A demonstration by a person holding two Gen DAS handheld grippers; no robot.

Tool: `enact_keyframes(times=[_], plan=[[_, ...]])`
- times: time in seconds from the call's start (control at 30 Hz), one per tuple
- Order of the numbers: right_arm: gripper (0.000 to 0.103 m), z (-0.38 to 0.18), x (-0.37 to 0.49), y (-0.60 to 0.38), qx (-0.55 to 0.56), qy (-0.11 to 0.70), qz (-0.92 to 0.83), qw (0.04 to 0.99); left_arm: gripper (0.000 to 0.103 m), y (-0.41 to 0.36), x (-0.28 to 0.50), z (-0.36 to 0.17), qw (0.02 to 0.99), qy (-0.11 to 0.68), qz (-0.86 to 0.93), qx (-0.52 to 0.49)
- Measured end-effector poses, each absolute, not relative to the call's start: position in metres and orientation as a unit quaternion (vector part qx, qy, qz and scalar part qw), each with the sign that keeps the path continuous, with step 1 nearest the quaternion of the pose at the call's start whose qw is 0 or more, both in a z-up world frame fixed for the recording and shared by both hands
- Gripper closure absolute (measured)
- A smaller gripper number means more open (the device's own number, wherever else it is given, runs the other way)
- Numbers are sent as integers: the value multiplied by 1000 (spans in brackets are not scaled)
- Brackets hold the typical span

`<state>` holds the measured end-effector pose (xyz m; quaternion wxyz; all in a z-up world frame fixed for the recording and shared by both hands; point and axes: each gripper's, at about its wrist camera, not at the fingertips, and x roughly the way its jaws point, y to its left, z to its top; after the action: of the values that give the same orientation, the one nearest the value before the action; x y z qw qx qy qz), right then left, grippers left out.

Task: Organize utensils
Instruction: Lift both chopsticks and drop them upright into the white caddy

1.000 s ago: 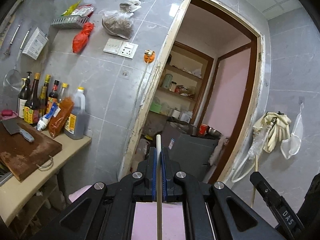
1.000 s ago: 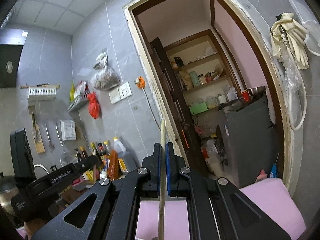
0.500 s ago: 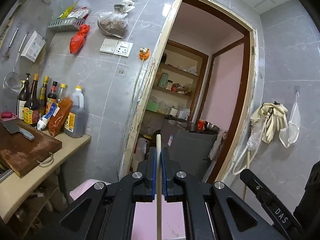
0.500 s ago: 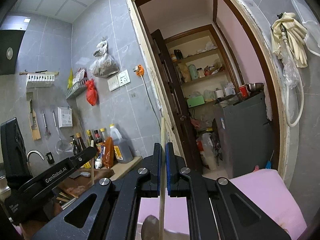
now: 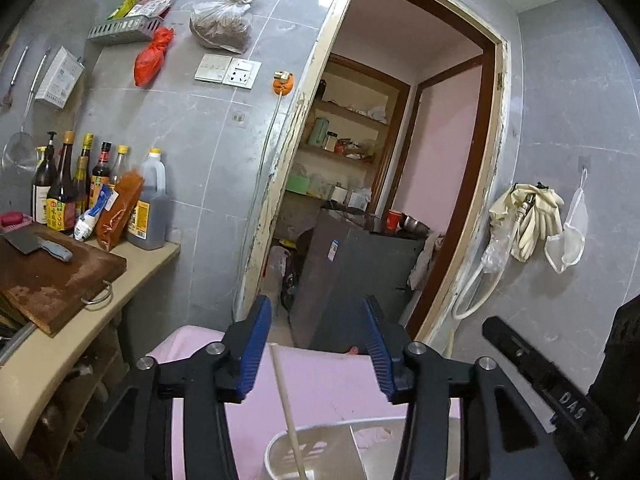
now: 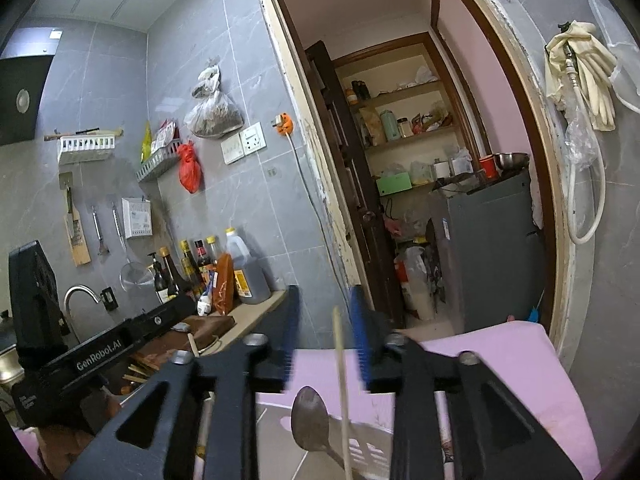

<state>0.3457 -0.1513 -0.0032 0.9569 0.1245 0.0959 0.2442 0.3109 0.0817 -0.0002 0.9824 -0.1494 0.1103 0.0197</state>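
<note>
Your left gripper (image 5: 316, 344) and right gripper (image 6: 324, 332), jaws just opening, are releasing chopsticks (image 5: 286, 408) standing loose in the white holder (image 5: 280, 452). "GenRobot.AI" (image 6: 98, 355) is showing; "DAS" (image 5: 572, 402) too.

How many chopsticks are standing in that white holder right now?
2. One chopstick stands between the left hand-held gripper's open blue pads; the other chopstick stands between the right hand-held gripper's, beside a metal spoon. The white holder's inside is mostly hidden.
</note>
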Motion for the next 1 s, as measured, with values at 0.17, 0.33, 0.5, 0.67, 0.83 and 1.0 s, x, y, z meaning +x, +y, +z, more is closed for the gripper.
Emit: enact_keyframes(times=[0.17,0.33,0.5,0.67,0.83,1.0], plan=[[59,11,331,-167,122,93,232,961,36,73,295,13,984,112,15,-138],[36,23,308,-194,116,94,209,966,8,56,273,24,986,117,14,-116],[6,29,280,-223,99,104,180,973,0,36,245,27,986,120,25,-113],[4,25,249,-250,79,127,148,978,0,19,220,22,986,124,36,-101],[3,15,224,-268,72,156,134,976,0,0,201,11,984,153,19,-85],[3,-6,208,-279,65,193,126,971,0,-17,195,-14,972,216,-10,-89]])
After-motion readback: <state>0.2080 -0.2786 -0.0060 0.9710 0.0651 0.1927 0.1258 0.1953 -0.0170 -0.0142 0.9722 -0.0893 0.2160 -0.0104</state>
